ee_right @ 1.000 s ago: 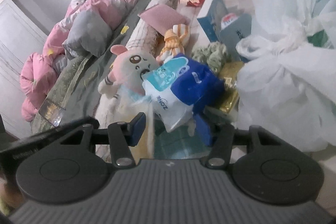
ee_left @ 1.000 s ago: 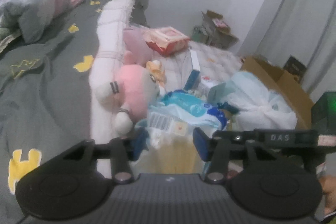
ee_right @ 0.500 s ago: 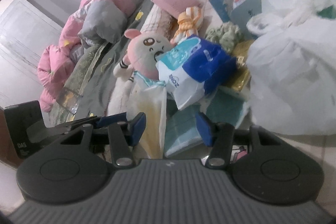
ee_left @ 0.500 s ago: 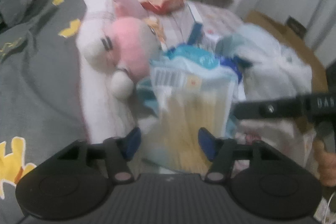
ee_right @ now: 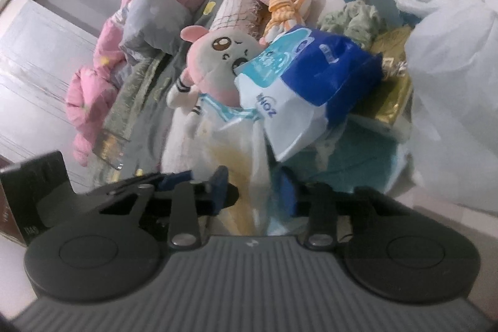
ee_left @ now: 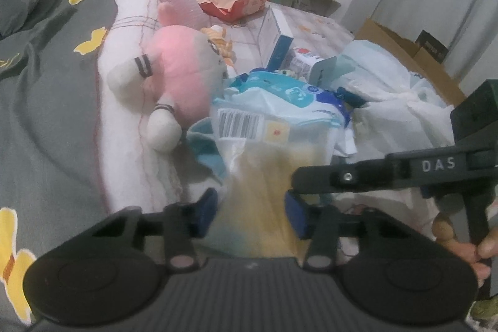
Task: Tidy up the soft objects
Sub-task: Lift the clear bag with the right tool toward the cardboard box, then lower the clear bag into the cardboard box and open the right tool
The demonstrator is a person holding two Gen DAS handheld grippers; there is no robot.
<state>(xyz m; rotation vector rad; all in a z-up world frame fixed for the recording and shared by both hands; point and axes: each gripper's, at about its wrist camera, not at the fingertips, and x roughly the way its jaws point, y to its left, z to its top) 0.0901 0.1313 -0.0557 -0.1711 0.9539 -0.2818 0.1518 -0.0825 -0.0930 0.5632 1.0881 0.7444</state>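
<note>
A soft plastic pack [ee_left: 274,126] in white, pale blue and dark blue is lying on a cluttered bed, its long axis running from the near edge away toward the far boxes, its crumpled, yellow-stained open end trailing toward the cameras and its printed dark-blue end [ee_right: 330,67] pointing away. A barcode label [ee_left: 238,123] is showing on its upper face. The pack is leaning against a pink and white plush toy [ee_left: 183,77] just to its left, with a white plastic bag [ee_right: 451,83] bulging to its right. The left gripper [ee_left: 249,215] is closing with the pack's translucent near end between its blue pads, which are not visibly pressing on it. The right gripper [ee_right: 253,192] is also closing around the same trailing end, reaching in from the right of the left one; whether its pads are touching the film is unclear through blur.
</note>
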